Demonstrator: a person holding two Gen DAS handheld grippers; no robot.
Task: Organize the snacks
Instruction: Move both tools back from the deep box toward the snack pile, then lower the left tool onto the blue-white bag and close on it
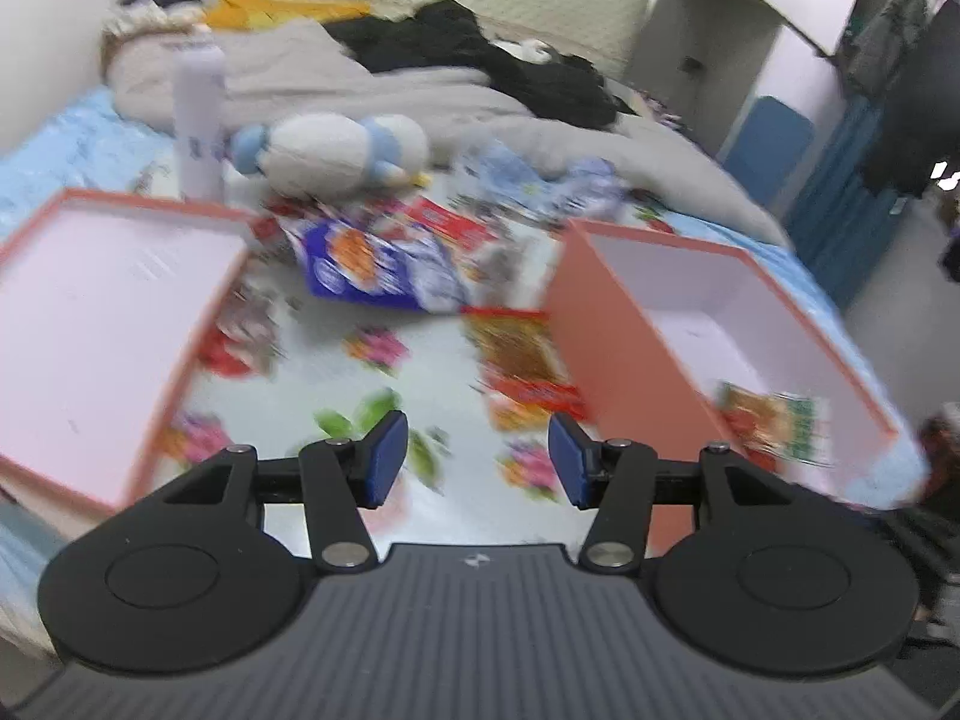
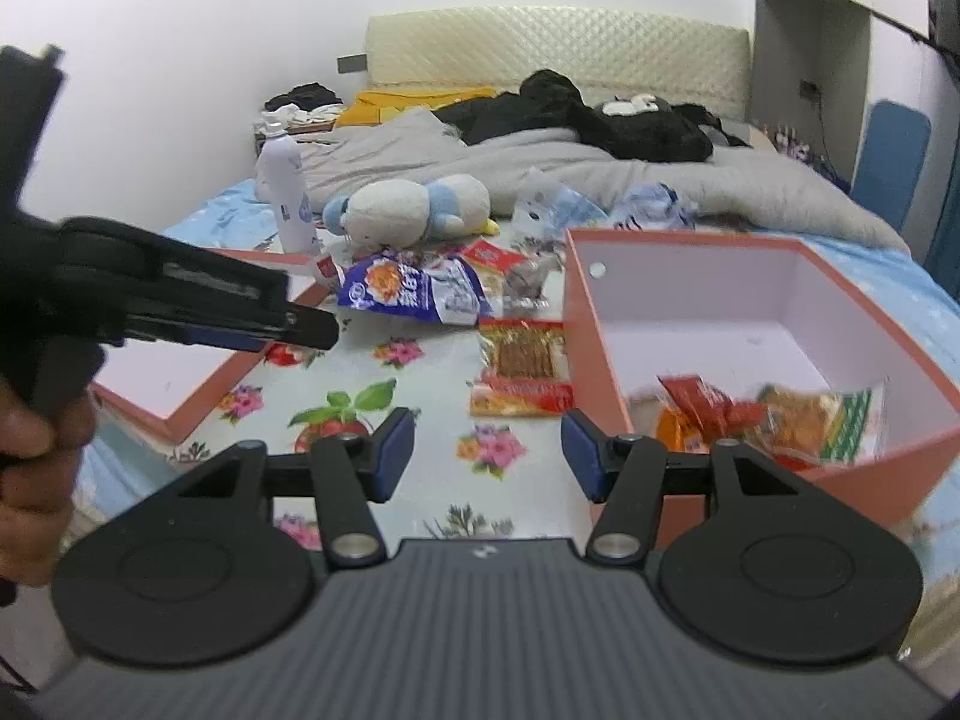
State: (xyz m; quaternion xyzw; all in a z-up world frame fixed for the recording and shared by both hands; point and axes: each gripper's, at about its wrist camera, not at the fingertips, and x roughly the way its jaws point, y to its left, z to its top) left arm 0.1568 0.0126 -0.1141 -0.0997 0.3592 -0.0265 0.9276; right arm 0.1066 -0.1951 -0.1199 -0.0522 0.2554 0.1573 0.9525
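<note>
Both grippers hovered with jaws apart and empty over a floral-print bed sheet [image 2: 420, 420]: the left gripper [image 1: 478, 459] and the right gripper [image 2: 487, 456]. Snack packets [image 2: 774, 414] lay inside the deep salmon-pink cardboard box [image 2: 870, 300]. A blue-and-white crinkly snack bag [image 2: 414, 291] and a red packet [image 2: 522, 369] lay on the sheet beside it.

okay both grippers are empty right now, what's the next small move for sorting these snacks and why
Probably bring the open right gripper forward onto the red snack packet lying loose beside the deep pink box, which already holds packets. It is the nearest snack outside the box.
</note>
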